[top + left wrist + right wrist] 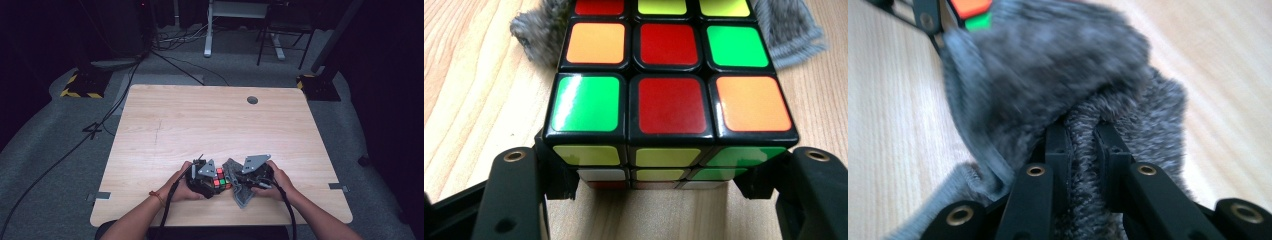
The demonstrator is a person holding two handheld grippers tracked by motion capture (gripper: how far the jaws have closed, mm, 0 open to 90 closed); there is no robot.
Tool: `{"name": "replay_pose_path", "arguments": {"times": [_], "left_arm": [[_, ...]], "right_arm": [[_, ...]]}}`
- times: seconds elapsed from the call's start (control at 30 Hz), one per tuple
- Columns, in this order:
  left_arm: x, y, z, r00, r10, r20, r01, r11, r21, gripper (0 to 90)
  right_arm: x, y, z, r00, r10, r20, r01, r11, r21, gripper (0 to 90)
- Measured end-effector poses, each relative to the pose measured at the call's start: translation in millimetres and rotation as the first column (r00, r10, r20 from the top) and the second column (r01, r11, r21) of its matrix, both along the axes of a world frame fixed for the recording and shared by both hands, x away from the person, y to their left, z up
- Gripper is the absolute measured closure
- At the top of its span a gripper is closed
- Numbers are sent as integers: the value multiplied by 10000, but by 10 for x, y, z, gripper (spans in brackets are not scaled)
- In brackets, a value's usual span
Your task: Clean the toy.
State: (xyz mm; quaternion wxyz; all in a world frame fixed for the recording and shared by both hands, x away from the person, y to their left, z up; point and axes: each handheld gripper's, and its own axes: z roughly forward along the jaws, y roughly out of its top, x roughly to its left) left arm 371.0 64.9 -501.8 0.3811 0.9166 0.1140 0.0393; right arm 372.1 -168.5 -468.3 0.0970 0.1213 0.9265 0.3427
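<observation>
Bottom centre of high view: left gripper [212,182] clamped on puzzle cube [220,179] resting on table [210,125]; right gripper [240,186] pinched tight on grey fuzzy cloth [239,187] — touching cube's side. Both grasps made; cloth not yet over cube's coloured top face — wiping or wrapping apparently left.

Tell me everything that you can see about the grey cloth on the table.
The grey cloth is a soft, fuzzy knitted piece with a smoother blue-grey hem along one edge. It lies crumpled on the wooden table near the person's edge. The right gripper is shut on a raised fold of it, pinching the fabric between both jaws. In the left gripper view it lies behind the puzzle cube, showing on both sides of it; whether the two touch is unclear. What kind of cloth article it is I cannot tell.
</observation>
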Motion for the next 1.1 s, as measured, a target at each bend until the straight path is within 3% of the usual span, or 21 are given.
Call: {"name": "replay_pose_path", "arguments": {"times": [0.17,0.27,0.4,0.47,0.53,0.8,0.93,1.0,1.1], "left_arm": [[-23,-54,12,10000,-72,-32,73,9999,121,338],[-27,-148,42,10000,-75,14,75,9993,379,338],[-51,-310,127,9978,-434,510,404,9975,574,339],[-30,-339,175,9968,-482,630,444,9972,602,339],[-15,-341,195,9961,-467,743,422,9972,613,339],[1,-269,208,9968,-237,758,191,9979,618,340],[19,-205,233,9969,1,790,-27,9995,330,339],[25,-176,250,9969,57,779,-68,9999,143,339],[30,-147,284,9971,95,750,-79,9997,-210,339]], "right_arm": [[-28,-33,163,9992,-53,405,21,9969,780,797],[-69,9,256,9970,81,765,-154,9953,957,797],[-144,26,377,9932,237,1141,-372,9923,1177,796],[-192,39,423,9872,296,1567,-459,9938,1013,796],[-195,36,429,9858,266,1660,-435,9941,990,795],[-124,-49,383,9869,-65,1615,-96,9951,984,795],[-51,-155,338,9919,-447,1188,299,9919,1238,794],[0,-217,279,9949,-663,757,553,9887,1392,794],[37,-266,202,9956,-785,507,718,9897,1238,794]]}}
